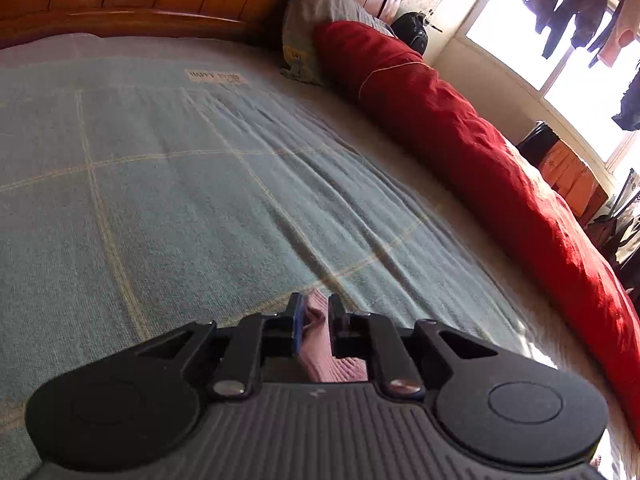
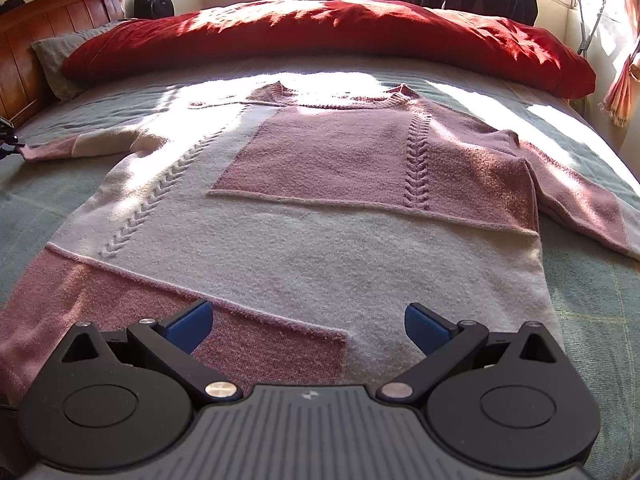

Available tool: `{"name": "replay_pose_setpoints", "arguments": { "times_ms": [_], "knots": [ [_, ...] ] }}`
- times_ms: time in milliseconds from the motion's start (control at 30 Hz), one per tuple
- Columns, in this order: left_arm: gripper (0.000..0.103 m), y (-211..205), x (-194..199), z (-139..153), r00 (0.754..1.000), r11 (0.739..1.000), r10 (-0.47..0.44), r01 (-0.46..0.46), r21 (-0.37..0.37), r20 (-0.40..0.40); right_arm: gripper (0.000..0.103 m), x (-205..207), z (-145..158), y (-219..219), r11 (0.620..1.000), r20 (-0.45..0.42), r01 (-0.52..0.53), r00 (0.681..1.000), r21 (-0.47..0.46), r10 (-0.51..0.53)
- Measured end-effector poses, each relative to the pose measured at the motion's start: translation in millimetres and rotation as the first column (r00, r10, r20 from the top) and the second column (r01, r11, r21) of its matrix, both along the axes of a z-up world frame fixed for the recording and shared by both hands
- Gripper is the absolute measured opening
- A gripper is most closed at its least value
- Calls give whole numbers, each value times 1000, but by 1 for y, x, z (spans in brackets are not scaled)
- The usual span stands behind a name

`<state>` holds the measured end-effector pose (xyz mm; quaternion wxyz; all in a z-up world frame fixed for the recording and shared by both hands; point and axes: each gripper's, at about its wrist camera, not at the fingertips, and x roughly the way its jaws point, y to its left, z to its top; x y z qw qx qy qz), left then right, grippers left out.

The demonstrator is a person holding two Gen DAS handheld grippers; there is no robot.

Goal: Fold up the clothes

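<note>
- Two grippers work one sweater (image 2: 304, 208), which lies flat and face-up on the bed (image 2: 592, 312), spread for folding.
- Left gripper (image 1: 316, 316) is clamped on pink knit, likely the left sleeve's cuff, ready to carry it inward.
- Right gripper (image 2: 308, 326) hovers spread wide over the hem, holding nothing.
- Only the right view shows the whole garment; the left shows mostly bare blanket and a red duvet (image 1: 480, 152).

Sweater (image 2: 304, 208) on bed (image 2: 592, 304), before quilt (image 2: 320, 32)
</note>
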<state>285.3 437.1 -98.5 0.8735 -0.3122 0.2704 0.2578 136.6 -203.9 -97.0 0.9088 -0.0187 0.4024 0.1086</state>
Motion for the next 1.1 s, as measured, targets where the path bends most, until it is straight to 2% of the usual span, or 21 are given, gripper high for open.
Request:
{"name": "replay_pose_setpoints", "arguments": {
  "times_ms": [67,100,133,200,233,300,433,467,533,600,733,800,867,900,967,1000,1100],
  "knots": [
    [18,-12,-1,8,997,997,-72,73,37,-7,103,-2,1,0,1000,3,-7,1000,-4,7],
    [27,-26,1,14,990,989,-138,138,56,-10,103,-2,2,0,1000,4,-8,1000,-5,8],
    [34,-42,3,20,978,975,-210,210,72,-14,103,-2,3,0,1000,6,-10,1000,-3,10],
    [37,-75,8,27,936,934,-350,350,69,-13,103,-1,5,2,1000,11,-17,1000,15,17],
    [39,-96,11,29,901,900,-433,433,48,-7,103,-1,6,3,1000,13,-20,1000,23,20],
    [44,-141,20,31,808,808,-589,589,-4,16,103,-1,8,5,999,18,-29,999,37,28],
    [45,-210,43,20,683,679,-728,730,-81,56,103,-3,9,11,999,28,-48,998,19,48],
    [45,-222,48,15,663,657,-746,748,-95,57,103,-3,8,11,999,27,-48,999,16,48],
    [45,-234,59,-2,665,657,-747,742,-132,21,103,-4,5,8,999,17,-46,999,22,45],
    [44,-237,70,-22,684,677,-729,718,-159,-18,103,-4,2,3,999,8,-31,999,27,31],
    [46,-229,84,-39,734,721,-679,672,-169,21,103,-1,-3,-6,999,-6,3,1000,52,-3],
    [45,-231,86,-34,743,732,-669,663,-159,15,103,-2,-3,-9,998,-4,8,1000,58,-7],
    [44,-239,77,-20,735,733,-678,674,-92,-16,103,-4,-2,-10,998,2,7,1000,60,-7],
    [44,-242,70,-13,726,725,-688,686,-66,-16,103,-5,-2,-11,998,5,5,1000,61,-5],
    [46,-250,51,0,673,672,-739,740,-45,34,103,-7,-1,-13,998,9,4,1000,61,-5],
    [49,-253,48,0,657,656,-753,754,-47,39,103,-7,-2,-14,998,7,9,1000,61,-9],
    [49,-264,46,-7,635,633,-773,771,-64,8,103,-5,-4,-15,997,-2,14,1000,70,-14]
  ]
}}
